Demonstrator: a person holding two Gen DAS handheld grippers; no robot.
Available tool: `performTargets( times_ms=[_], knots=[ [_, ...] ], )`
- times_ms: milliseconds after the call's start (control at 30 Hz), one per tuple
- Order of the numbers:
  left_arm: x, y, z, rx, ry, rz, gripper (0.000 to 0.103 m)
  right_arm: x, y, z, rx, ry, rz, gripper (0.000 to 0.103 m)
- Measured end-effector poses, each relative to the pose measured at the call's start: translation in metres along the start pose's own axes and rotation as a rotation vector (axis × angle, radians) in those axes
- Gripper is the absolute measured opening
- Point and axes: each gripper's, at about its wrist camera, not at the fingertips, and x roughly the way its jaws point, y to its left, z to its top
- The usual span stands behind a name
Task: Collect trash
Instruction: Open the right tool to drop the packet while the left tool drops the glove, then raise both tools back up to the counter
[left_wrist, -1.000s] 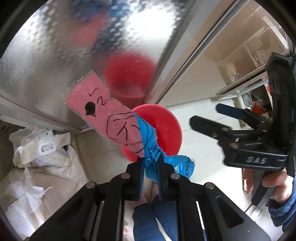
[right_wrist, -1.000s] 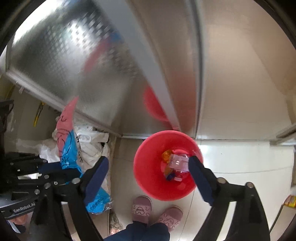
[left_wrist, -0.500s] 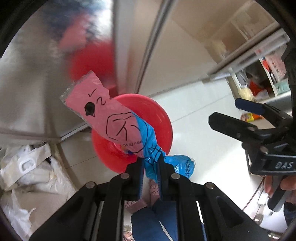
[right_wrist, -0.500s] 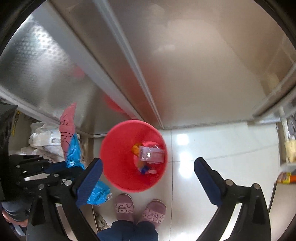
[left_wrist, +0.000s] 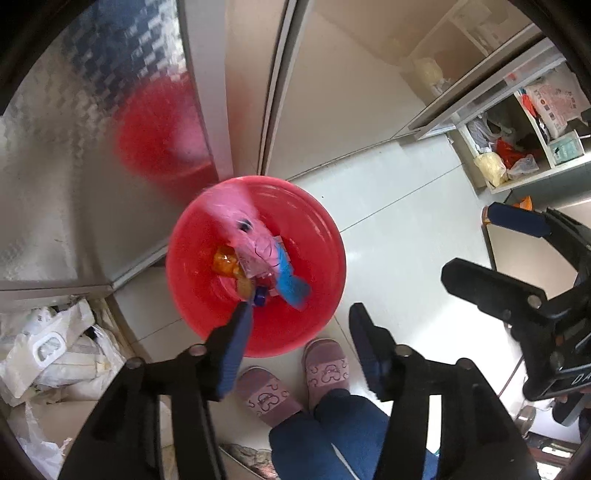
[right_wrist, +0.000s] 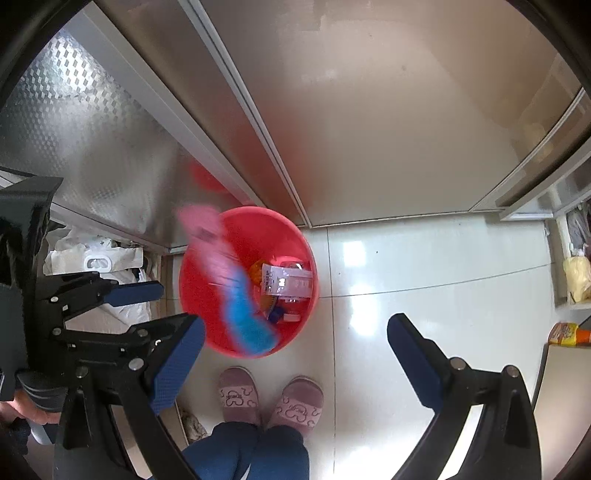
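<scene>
Trash wrapper (left_wrist: 258, 245), pink at one end and blue at the other, is dropping free over the mouth of the red bin (left_wrist: 317, 221); it is blurred in both views, so whether it is touching the litter below cannot be told. Left gripper (left_wrist: 299, 325) is hanging above the bin's near rim, its jaws having just been opening, and nothing is lying between them now. Right gripper (right_wrist: 295, 332) is standing spread wide and empty over the pale floor tiles (right_wrist: 424, 266), just beside the bin. Orange and clear packets are already lying in the bin's bottom. The release step appears to be finishing: this piece is going in. White plastic bags (left_wrist: 55, 350) are lying heaped to the bin's left, beside the metal cabinet (left_wrist: 66, 155). Judged from the task, the next move is calling for finding another loose piece, lowering open jaws around it, and carrying it over the bin.
</scene>
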Motion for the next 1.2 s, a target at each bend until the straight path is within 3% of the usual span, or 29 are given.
performTargets(
  times_ms=[167, 433, 700, 800, 933, 1033, 1200],
  knots=[
    [-0.030, 0.006, -0.009, -0.049, -0.020, 0.010, 0.057, -0.016, 0.001, 0.001, 0.014, -0.015, 0.001, 0.099],
    [-0.119, 0.001, -0.020, -0.082, -0.077, 0.028, 0.057, -0.071, 0.014, 0.006, -0.004, -0.037, 0.028, 0.099],
    [-0.252, -0.017, -0.027, -0.110, -0.150, 0.061, 0.057, -0.172, 0.041, 0.014, -0.026, -0.067, 0.033, 0.099],
    [-0.301, -0.022, -0.030, -0.112, -0.179, 0.097, 0.064, -0.223, 0.055, 0.022, -0.039, -0.103, 0.037, 0.099],
    [-0.356, -0.019, -0.033, -0.144, -0.226, 0.101, 0.064, -0.277, 0.074, 0.033, -0.070, -0.131, 0.048, 0.099],
    [-0.390, -0.019, -0.033, -0.152, -0.267, 0.151, 0.071, -0.306, 0.087, 0.042, -0.104, -0.146, 0.068, 0.099],
    [-0.444, -0.001, -0.035, -0.235, -0.350, 0.173, 0.071, -0.335, 0.115, 0.056, -0.182, -0.196, 0.107, 0.099]
  ],
)
